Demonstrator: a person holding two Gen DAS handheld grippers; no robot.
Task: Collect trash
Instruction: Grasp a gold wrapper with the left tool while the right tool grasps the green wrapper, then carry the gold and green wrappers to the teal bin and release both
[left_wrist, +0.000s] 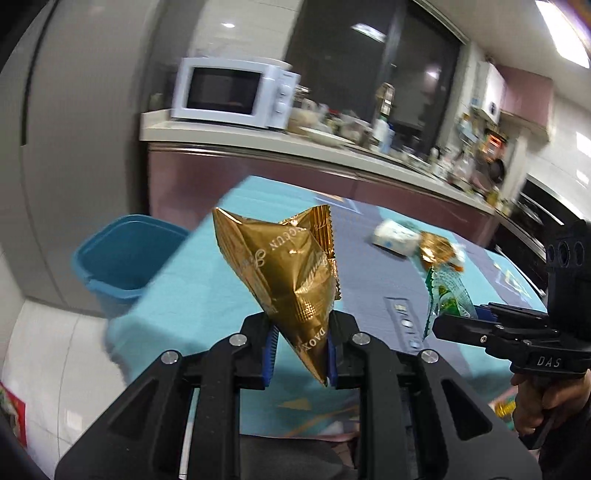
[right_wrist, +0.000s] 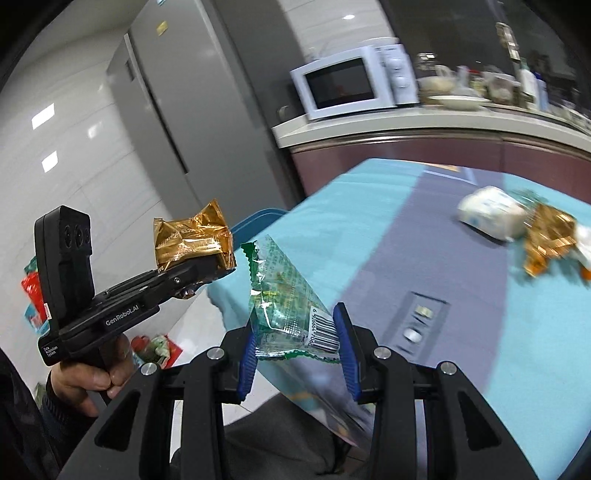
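Gold wrapper (left_wrist: 291, 273) pinched; green wrapper (right_wrist: 291, 314) apparently clamped.

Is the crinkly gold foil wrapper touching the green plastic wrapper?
Apart. The right wrist view shows the gold foil wrapper in the left tongs and the green plastic wrapper in the right tongs, with floor showing between them.
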